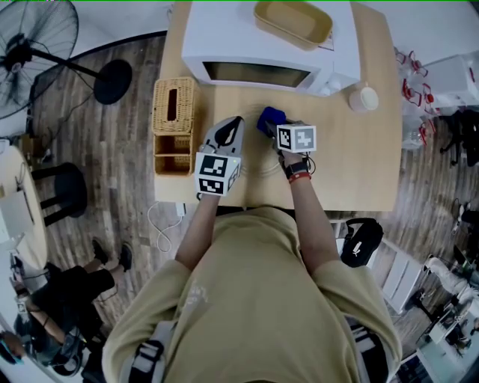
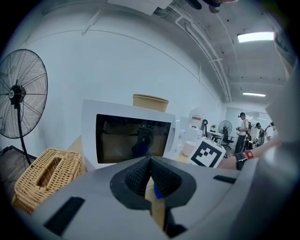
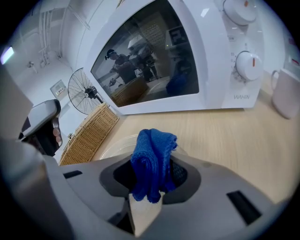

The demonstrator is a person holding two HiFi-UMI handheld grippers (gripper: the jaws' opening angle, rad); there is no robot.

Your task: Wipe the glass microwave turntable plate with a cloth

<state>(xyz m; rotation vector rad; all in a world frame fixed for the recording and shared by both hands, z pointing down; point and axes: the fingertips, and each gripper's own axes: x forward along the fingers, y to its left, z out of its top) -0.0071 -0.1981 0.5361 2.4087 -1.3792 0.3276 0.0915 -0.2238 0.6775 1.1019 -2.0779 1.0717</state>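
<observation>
The clear glass turntable plate [image 3: 115, 146] lies flat on the wooden table [image 1: 352, 164] in front of the white microwave [image 1: 258, 45]; it is hard to make out in the head view. My right gripper [image 3: 151, 183] is shut on a bunched blue cloth [image 3: 153, 161], which hangs just above the plate's near right part. In the head view the blue cloth [image 1: 271, 117] pokes out ahead of the right gripper [image 1: 274, 127]. My left gripper [image 1: 233, 123] hovers to the left of it, and its jaws meet with nothing seen between them [image 2: 150, 162].
A wicker basket [image 1: 174, 123] stands at the table's left edge. A white mug [image 1: 364, 98] sits to the right of the microwave. On the microwave rests a tan tray [image 1: 293, 22]. The microwave door is closed. A floor fan [image 1: 37, 37] stands off to the left.
</observation>
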